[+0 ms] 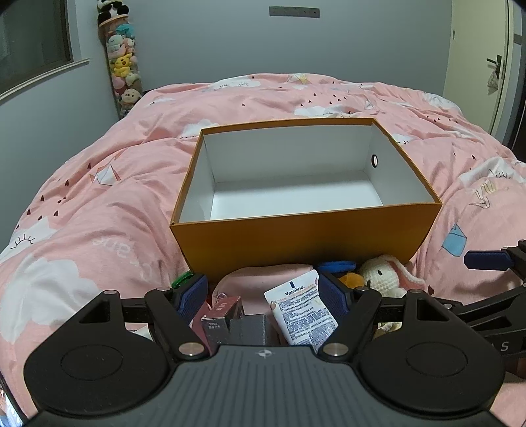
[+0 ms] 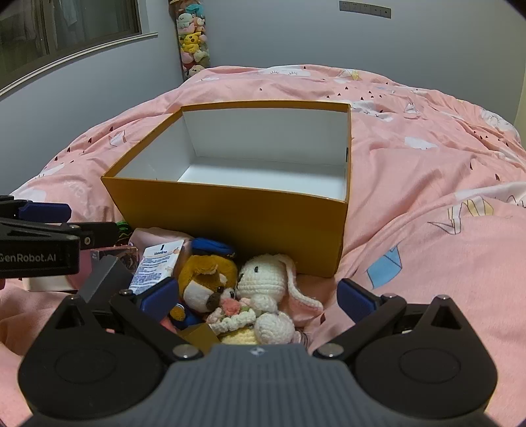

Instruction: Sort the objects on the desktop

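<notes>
An open orange box (image 1: pixel 305 230) with a white inside sits on a bed covered by a pink quilt (image 1: pixel 98 197); nothing can be seen in the part of its floor that shows. The things to sort lie in a heap on the quilt just in front of the box's near wall. The left tongs (image 1: pixel 263 289) hang over the left part of the heap with their blue pads spread apart, gripping nothing; between them show a white lotion tube (image 1: pixel 300 312), a dark red little box (image 1: pixel 223 312) and a grey block (image 1: pixel 253 328). The right tongs (image 2: pixel 259 295) are also spread wide and empty, low over a brown plush dog (image 2: pixel 207 282) in a blue cap and a white crocheted rabbit (image 2: pixel 266 279) with pink ears, which lie touching side by side. The tube lies just left of the dog. In the far corner of the room stands a tall column of plush toys (image 1: pixel 123 65) beside a window (image 2: pixel 65 29).
</notes>
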`<state>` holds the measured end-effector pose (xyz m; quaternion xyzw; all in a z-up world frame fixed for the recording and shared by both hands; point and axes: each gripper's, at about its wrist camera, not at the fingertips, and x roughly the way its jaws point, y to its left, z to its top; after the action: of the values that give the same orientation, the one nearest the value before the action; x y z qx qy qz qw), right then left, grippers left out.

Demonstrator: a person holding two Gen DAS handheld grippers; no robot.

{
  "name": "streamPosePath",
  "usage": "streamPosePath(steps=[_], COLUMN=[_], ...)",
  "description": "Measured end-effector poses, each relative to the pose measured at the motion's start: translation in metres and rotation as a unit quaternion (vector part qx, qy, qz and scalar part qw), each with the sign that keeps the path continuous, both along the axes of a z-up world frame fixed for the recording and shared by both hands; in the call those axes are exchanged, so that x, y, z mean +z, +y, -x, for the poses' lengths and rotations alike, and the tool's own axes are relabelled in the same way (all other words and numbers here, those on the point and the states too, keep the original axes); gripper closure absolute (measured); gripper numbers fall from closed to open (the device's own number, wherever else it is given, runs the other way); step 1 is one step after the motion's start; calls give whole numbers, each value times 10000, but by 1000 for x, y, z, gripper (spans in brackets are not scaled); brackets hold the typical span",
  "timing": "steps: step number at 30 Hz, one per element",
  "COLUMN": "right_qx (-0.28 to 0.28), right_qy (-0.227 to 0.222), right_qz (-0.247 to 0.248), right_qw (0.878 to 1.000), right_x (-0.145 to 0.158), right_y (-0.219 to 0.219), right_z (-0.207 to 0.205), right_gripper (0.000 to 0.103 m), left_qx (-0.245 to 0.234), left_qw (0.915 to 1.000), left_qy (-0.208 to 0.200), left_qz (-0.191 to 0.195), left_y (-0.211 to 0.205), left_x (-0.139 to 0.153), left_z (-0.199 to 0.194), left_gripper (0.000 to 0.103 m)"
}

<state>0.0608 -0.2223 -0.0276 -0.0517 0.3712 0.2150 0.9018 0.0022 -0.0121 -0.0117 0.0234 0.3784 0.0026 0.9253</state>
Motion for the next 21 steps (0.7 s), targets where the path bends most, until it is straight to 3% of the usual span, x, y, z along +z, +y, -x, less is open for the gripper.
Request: streamPosePath(steps=[21], right_qx=[-45], right_qy=[110], right_qz=[-76], right_qw=[9999], right_x=[-3], right_y=[-3], right_z=[-2], right_gripper=[1], left_qx=[166], left_qw=[9999], left_qy=[41], left_qz=[19], left_y=[1], left_x=[-1], left_z=[0], left_gripper=[15])
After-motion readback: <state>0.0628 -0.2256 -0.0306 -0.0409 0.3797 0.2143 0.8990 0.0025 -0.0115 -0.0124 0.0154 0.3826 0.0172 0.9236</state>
